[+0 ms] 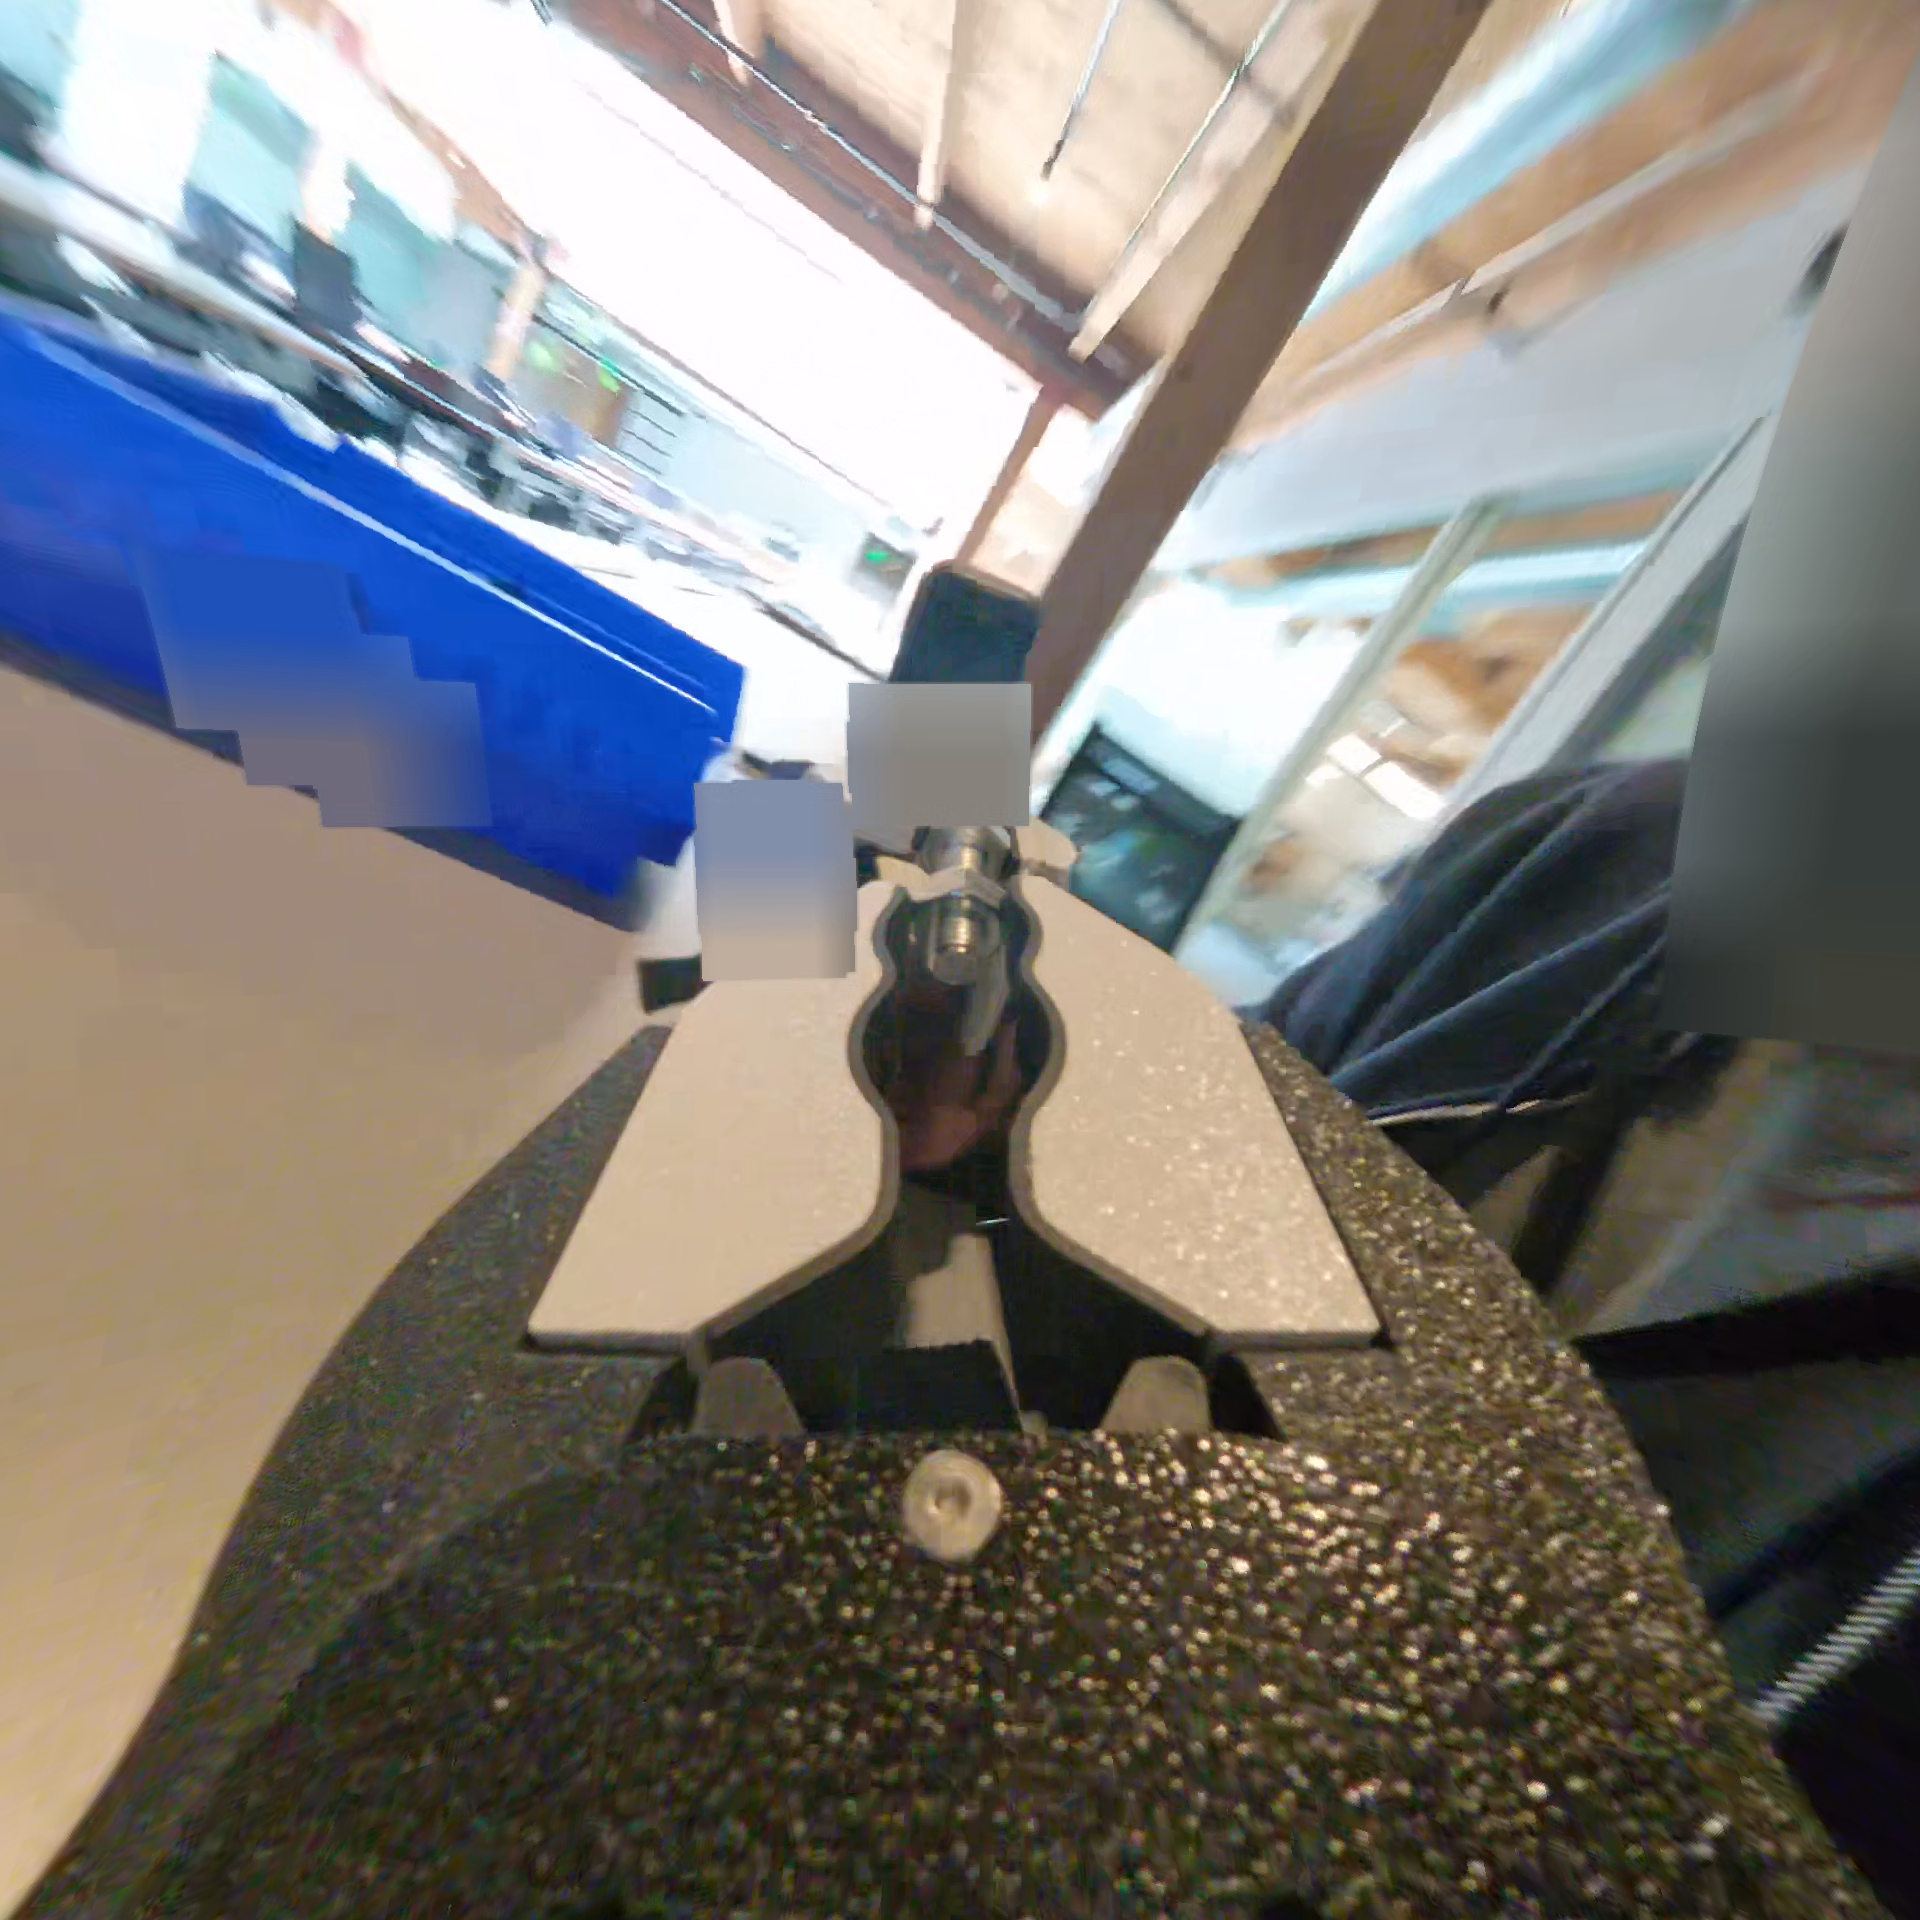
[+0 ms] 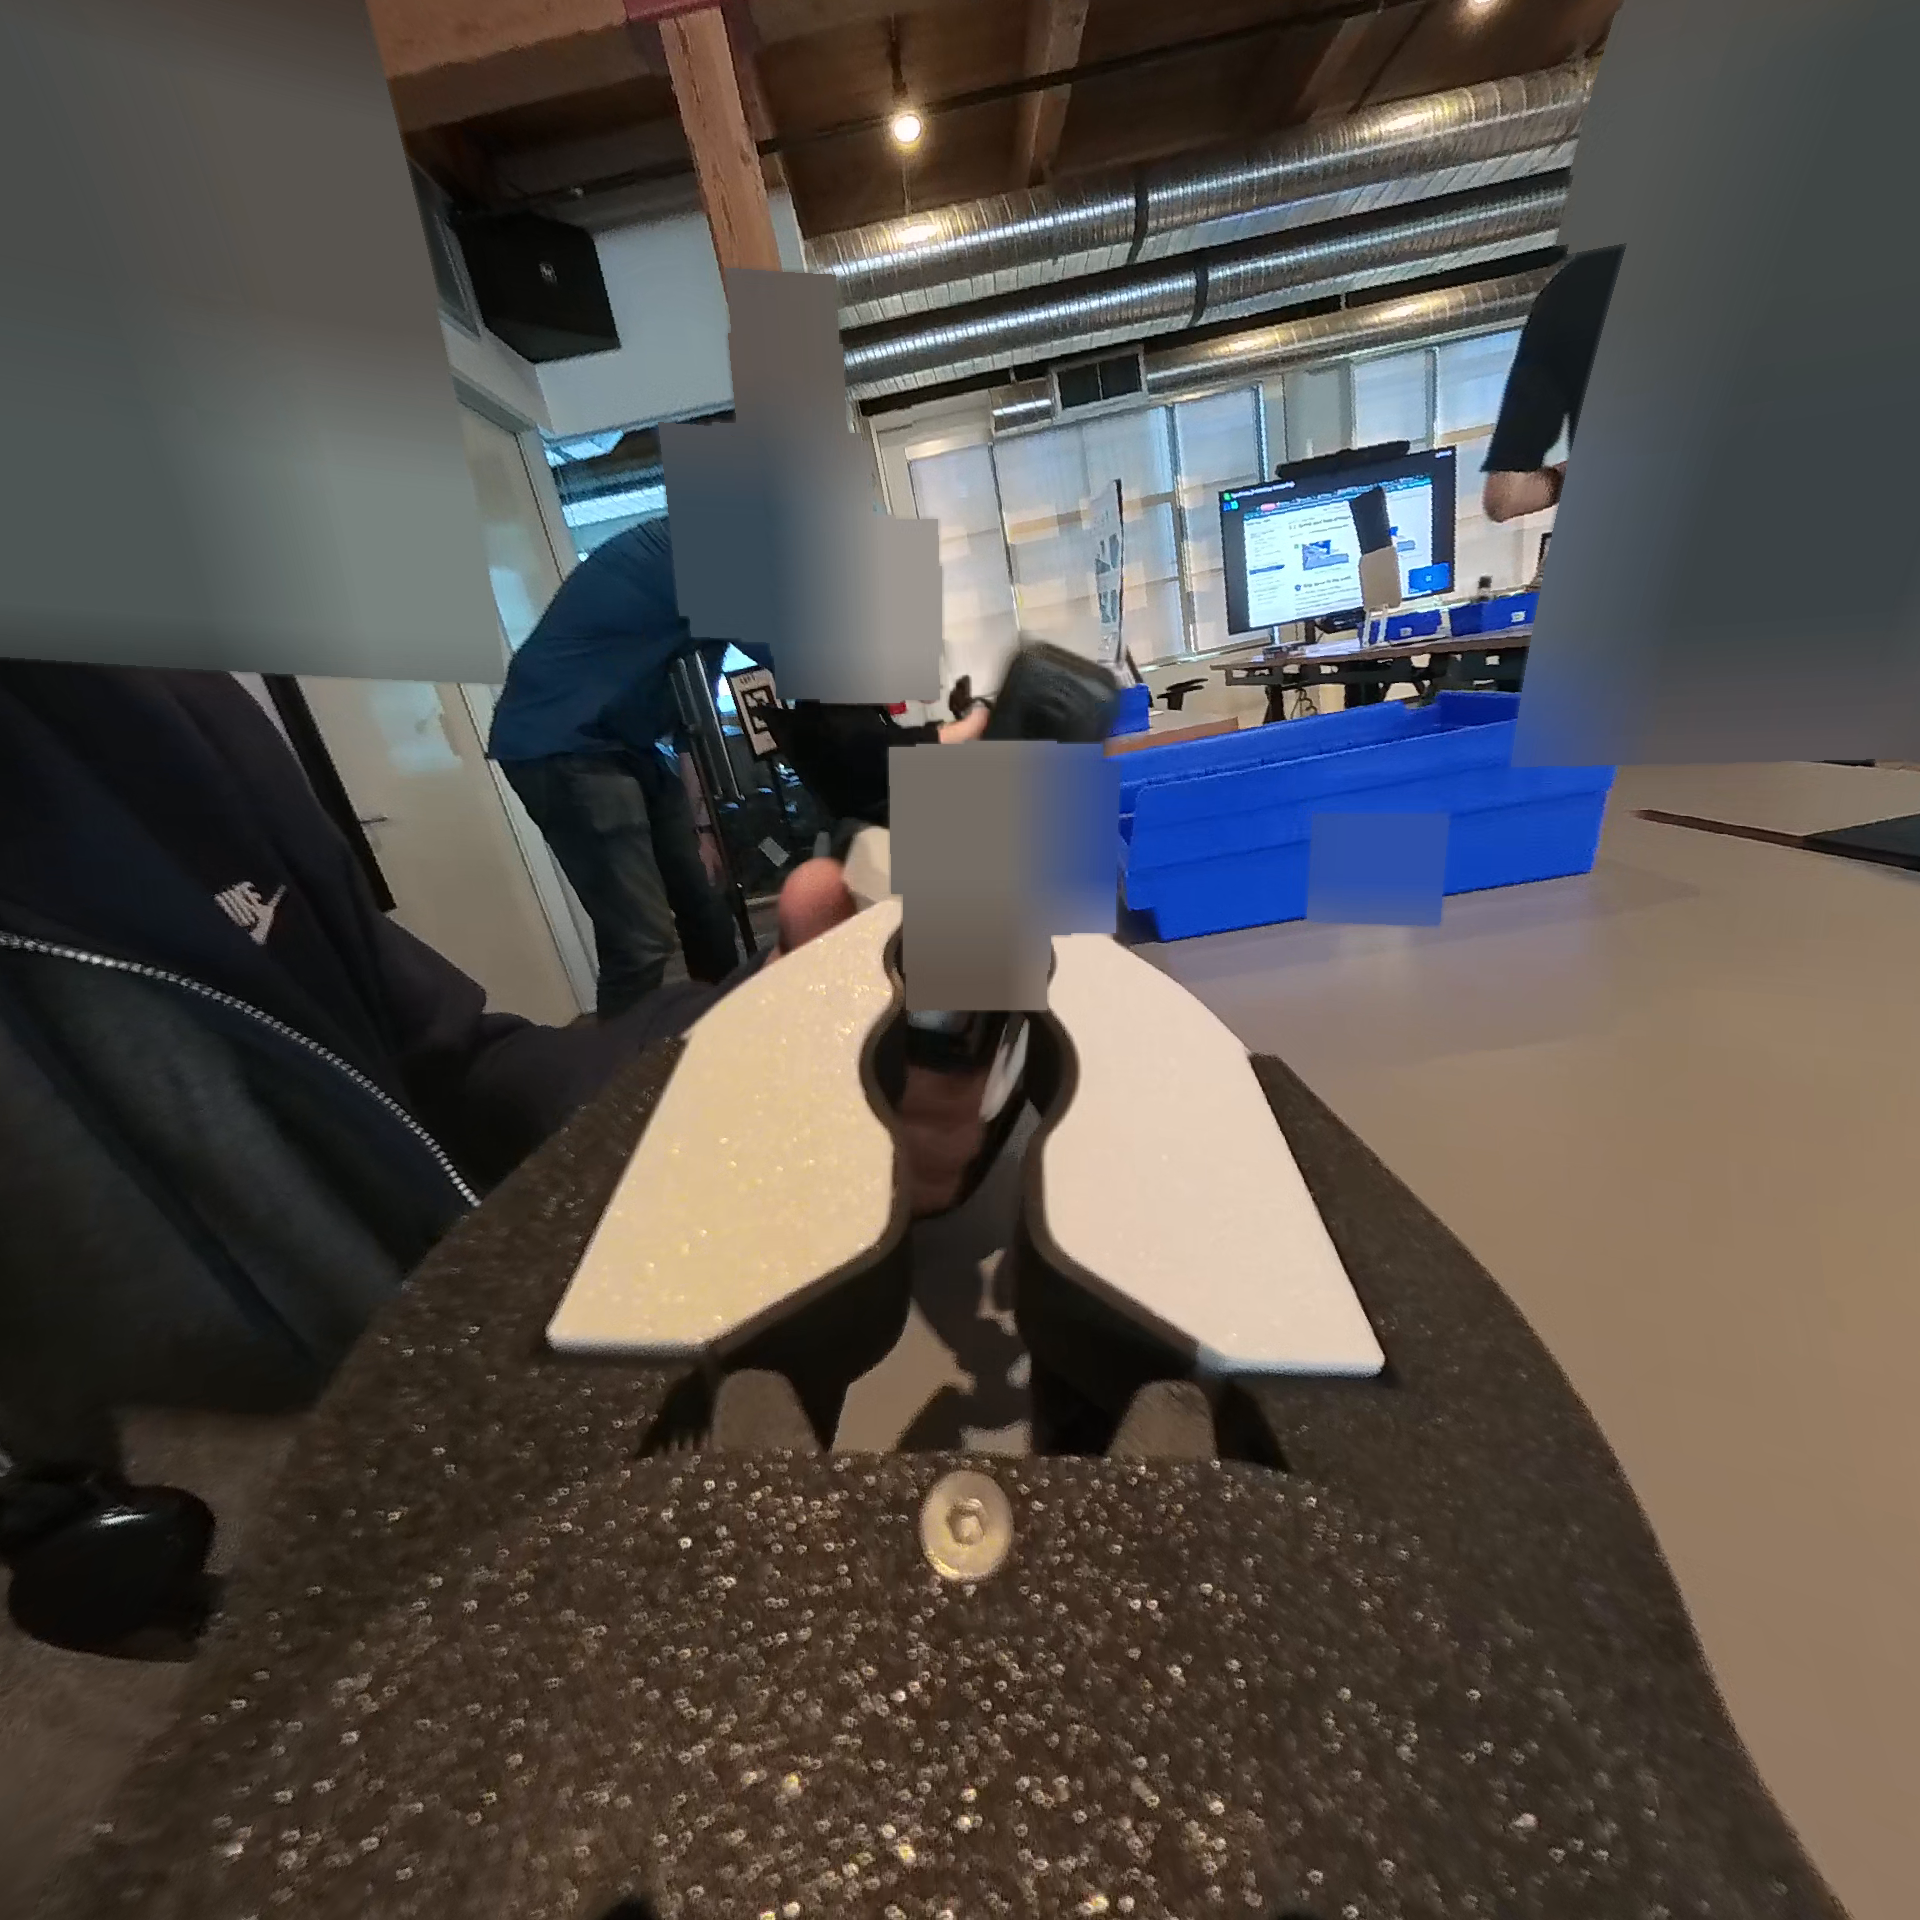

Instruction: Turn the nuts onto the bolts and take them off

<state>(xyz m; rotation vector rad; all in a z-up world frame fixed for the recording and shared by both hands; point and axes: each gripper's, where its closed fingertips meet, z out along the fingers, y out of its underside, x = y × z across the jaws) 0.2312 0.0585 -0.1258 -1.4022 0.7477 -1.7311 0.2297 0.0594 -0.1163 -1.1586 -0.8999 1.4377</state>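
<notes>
My left gripper [image 1: 961, 904] is high above the table, its white fingers [image 1: 769, 1122] nearly together. A silver threaded bolt [image 1: 956, 951] points back toward the camera between its tips, with a hex nut [image 1: 940, 883] on the thread right at the tips. The left jaws look shut on the nut. Just beyond, a white fingertip [image 1: 1051, 850] of the right gripper meets the bolt's far end. In the right wrist view my right gripper [image 2: 971, 977] is nearly closed. A blurred patch hides its tips, and a bit of metal [image 2: 1003, 1070] shows in the gap.
Blue plastic bins [image 1: 364, 582] [image 2: 1351, 821] stand at the far side of the beige table [image 1: 208, 1039] [image 2: 1558, 1143]. The person holding the grippers wears a dark zip jacket [image 2: 208, 987] close by. Another person [image 2: 592, 675] stands behind, and a monitor [image 2: 1340, 540] is far off. My left and right fingertips are right by each other.
</notes>
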